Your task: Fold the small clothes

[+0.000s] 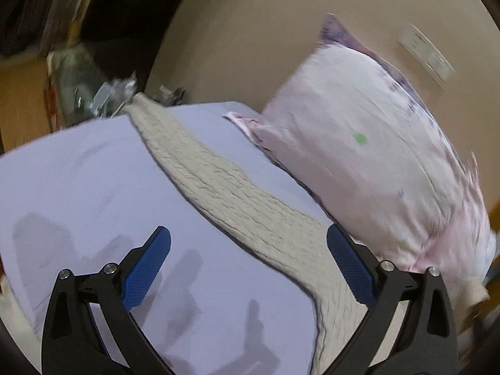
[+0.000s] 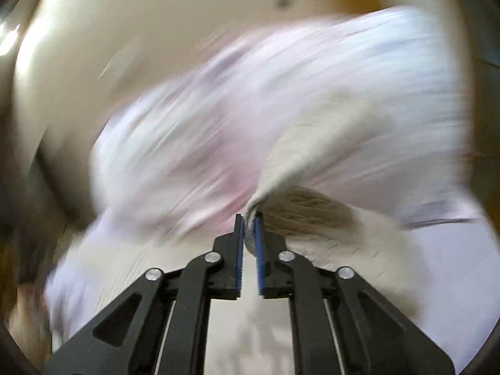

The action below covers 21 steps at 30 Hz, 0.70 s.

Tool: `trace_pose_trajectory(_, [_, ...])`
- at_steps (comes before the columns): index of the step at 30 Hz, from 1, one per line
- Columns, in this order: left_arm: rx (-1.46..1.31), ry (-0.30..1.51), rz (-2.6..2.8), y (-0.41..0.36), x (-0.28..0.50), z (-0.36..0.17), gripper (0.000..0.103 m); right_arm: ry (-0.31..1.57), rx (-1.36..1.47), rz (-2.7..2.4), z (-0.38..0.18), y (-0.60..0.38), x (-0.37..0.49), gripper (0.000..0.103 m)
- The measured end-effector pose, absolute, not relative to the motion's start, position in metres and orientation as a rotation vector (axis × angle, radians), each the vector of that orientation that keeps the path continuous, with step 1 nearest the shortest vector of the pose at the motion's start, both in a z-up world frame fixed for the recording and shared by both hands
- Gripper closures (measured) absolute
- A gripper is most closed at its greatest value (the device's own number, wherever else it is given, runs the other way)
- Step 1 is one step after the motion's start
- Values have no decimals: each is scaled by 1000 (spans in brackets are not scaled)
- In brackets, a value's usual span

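Note:
A beige textured cloth (image 1: 225, 184) lies stretched in a long diagonal band across the lavender bed sheet (image 1: 93, 181), from the far edge down to the lower right. My left gripper (image 1: 248, 240) is open and empty, with its blue pads (image 1: 147, 268) on either side of the cloth's near part, above it. My right gripper (image 2: 249, 218) is shut on a bunched edge of the beige cloth (image 2: 312, 212) and holds it lifted off the sheet. The right wrist view is heavily blurred by motion.
A pink-white pillow (image 1: 368, 156) with small green spots leans against the beige wall (image 1: 265, 31) at the bed's right. It shows blurred in the right wrist view (image 2: 281, 100). Cluttered items (image 1: 93, 93) stand beyond the bed's far left edge.

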<state>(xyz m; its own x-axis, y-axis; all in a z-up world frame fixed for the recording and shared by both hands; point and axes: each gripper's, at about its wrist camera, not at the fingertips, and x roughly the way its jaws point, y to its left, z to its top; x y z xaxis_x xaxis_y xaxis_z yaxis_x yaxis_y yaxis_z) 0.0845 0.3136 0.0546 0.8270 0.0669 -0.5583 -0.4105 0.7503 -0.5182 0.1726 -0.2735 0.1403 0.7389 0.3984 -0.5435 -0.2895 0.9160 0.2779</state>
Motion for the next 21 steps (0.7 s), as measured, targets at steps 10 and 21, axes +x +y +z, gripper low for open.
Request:
trace_pose_trajectory(10, [-985,659,320,393,126,9,29,836,102,437,95,-217,159,41])
trace_pose_trajectory(21, [-1162,599,384,444,159,-11,64,837,205,295,79,-280,156,34])
